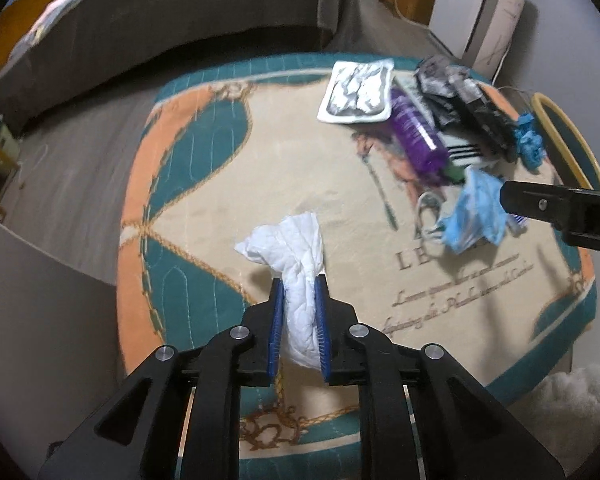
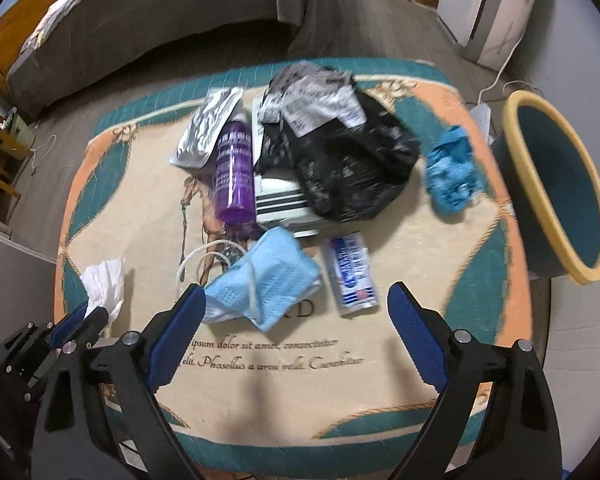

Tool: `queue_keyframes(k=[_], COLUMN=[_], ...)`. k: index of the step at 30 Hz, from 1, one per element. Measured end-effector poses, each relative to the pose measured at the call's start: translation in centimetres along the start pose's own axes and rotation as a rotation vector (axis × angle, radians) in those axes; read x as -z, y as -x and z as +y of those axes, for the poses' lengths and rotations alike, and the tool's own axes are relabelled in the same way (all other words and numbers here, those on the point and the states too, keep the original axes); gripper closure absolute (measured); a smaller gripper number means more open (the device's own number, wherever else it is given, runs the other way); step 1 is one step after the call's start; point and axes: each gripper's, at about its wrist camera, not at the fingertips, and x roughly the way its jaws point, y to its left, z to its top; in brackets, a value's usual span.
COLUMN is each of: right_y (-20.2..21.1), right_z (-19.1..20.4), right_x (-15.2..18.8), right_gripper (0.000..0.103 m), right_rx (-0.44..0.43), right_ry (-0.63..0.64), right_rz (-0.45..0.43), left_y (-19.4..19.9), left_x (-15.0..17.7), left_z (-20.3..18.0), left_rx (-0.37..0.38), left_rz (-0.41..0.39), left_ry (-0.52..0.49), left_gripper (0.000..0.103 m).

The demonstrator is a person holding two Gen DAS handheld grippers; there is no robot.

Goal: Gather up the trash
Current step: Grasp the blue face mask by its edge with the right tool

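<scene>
We see only one arm of the right hand-held gripper (image 1: pixel 504 196) in the left wrist view; the rest runs off the right edge. The black bag (image 2: pixel 352 168) covers most of the striped box (image 2: pixel 284 204). Print on the small tube (image 2: pixel 352 276) is too blurred to read. The bin (image 1: pixel 568 140) is cut off there.

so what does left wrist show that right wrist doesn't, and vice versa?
Left wrist only: a close view of the left tool shut on the tissue.

Right wrist only: the right tool open above the mask, the small tube, and the bin's full opening.

Both: tissue, mask, purple bottle, foil pack, black bag, blue glove and patterned cloth.
</scene>
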Motion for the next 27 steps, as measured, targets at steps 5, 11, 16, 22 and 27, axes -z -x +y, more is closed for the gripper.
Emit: queue_keyframes(k=[5, 11, 16, 22, 27], right_y=[-2.6, -4.5, -5.3, -4.5, -2.3], right_z=[1.1, 2.4, 3.1, 2.8, 2.2], right_x=[-0.3, -0.5, -0.6, -0.7, -0.6], right_gripper=[0.023, 0.036, 0.045, 0.067, 0.075], right_rx=[0.0, 0.012, 0.053, 0.074, 0.065], right_ry=[-0.011, 0.001, 0.041, 0.057, 0.045], right_rz=[0.044, 0.068, 0.066, 0.04, -0.011], left_y=[-1.0, -2.1, -2.6, -2.4, -1.1], left_x=[-0.1, -0.3, -0.5, -0.5, -1.2], left_z=[0.7, 0.9, 1.0, 0.7, 0.0], left_rx=[0.004, 0.014, 0.021, 0.021, 0.028], left_rz=[0.017, 0.022, 0.006, 0.005, -0.044], left_ry=[0.007, 0.008, 0.006, -0.006, -0.008], left_gripper=[0.076, 0.075, 0.075, 0.087, 0.09])
